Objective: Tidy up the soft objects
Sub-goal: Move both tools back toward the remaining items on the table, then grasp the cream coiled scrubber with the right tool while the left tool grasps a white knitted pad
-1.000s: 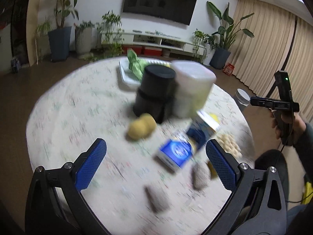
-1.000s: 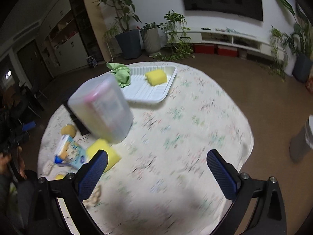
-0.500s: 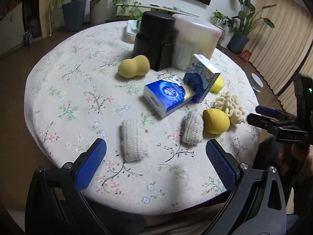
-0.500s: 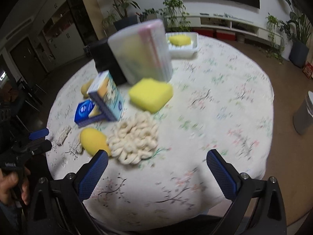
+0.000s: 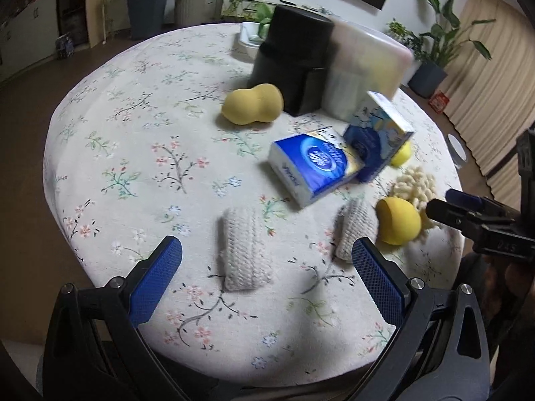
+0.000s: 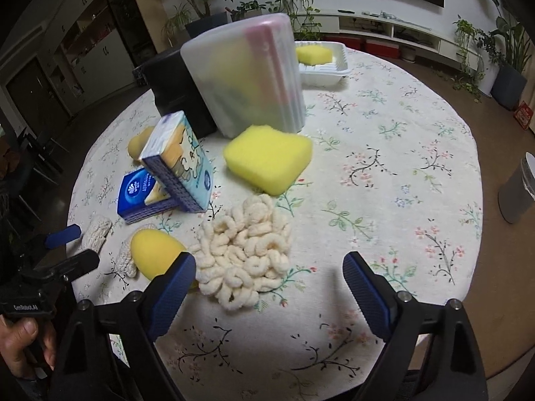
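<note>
Soft objects lie on a round floral table. My left gripper is open and empty, just in front of a knitted cream pad. A second knitted pad, a yellow egg sponge and a peanut-shaped sponge lie beyond. My right gripper is open and empty, just before a cream loopy scrubber. A square yellow sponge lies behind it; another yellow sponge sits in a white tray.
Two blue tissue packs lean together mid-table. A black container and a translucent plastic box stand behind them. A grey bin stands on the floor at right. Plants and a TV shelf line the far wall.
Both grippers have tilted down and come closer to the table's near objects; the views have steadied after blur. Both stay open and empty.
</note>
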Available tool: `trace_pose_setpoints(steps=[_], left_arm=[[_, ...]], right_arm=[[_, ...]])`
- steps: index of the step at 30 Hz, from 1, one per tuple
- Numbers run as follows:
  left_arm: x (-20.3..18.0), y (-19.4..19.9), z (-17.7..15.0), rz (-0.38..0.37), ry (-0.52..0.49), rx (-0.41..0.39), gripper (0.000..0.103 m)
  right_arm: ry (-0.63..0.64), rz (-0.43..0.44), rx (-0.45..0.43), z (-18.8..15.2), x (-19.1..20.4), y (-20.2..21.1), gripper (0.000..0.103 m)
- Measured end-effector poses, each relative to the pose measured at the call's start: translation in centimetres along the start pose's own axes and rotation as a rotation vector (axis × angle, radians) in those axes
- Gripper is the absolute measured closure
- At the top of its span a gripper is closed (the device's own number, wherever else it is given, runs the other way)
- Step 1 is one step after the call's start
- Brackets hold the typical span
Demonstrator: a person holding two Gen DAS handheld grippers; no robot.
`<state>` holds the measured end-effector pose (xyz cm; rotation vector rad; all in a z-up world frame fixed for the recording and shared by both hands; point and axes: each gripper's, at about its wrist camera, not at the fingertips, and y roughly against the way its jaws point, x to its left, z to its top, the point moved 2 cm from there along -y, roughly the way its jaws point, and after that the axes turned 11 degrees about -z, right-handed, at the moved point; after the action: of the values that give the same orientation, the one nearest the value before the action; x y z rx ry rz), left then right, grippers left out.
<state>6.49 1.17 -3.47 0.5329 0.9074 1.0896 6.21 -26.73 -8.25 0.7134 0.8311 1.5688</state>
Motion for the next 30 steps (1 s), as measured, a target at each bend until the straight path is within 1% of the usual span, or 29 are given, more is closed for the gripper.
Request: trace_pose_setpoints(steps=[5, 8, 10, 12, 16, 21, 24, 30], left_arm=[[1.0, -0.6, -0.1, 0.019, 0.039, 0.015, 0.001], [0.9, -0.5, -0.2, 0.029, 0.033, 0.012, 0.002], [0.7, -0.6, -0.2, 0.041, 0.017, 0.013, 0.013], [0.4, -0.6, -0.3, 0.056, -0.002, 0.013, 0.021], [0.1, -0.6, -0.4, 0.062, -0.007, 0.014, 0.021], [0.0, -0.6, -0.4, 0.052, -0.013, 0.016, 0.021], [-0.3, -0.6, -0.5, 0.061, -0.032, 0.015, 0.032], [-0.6, -0.8, -0.5, 0.073, -0.044, 0.014, 0.032]], right_arm=[[-0.003, -0.003, 0.001, 0.2, -0.1, -0.2, 0.011], [-0.007, -0.019, -0.005, 0.5, -0.5, 0.0, 0.011], [-0.011, -0.034, -0.008, 0.7, -0.8, 0.2, 0.011], [-0.028, -0.037, -0.011, 0.9, -1.3, 0.5, 0.011], [-0.038, -0.022, -0.011, 1.1, -1.7, 1.2, 0.011], [-0.002, -0.006, -0.011, 1.2, -0.5, 1.4, 0.011], [0.006, -0.009, 0.01, 1.0, 0.0, 0.6, 0.011], [-0.002, -0.012, 0.019, 1.1, -0.2, 0.4, 0.011]])
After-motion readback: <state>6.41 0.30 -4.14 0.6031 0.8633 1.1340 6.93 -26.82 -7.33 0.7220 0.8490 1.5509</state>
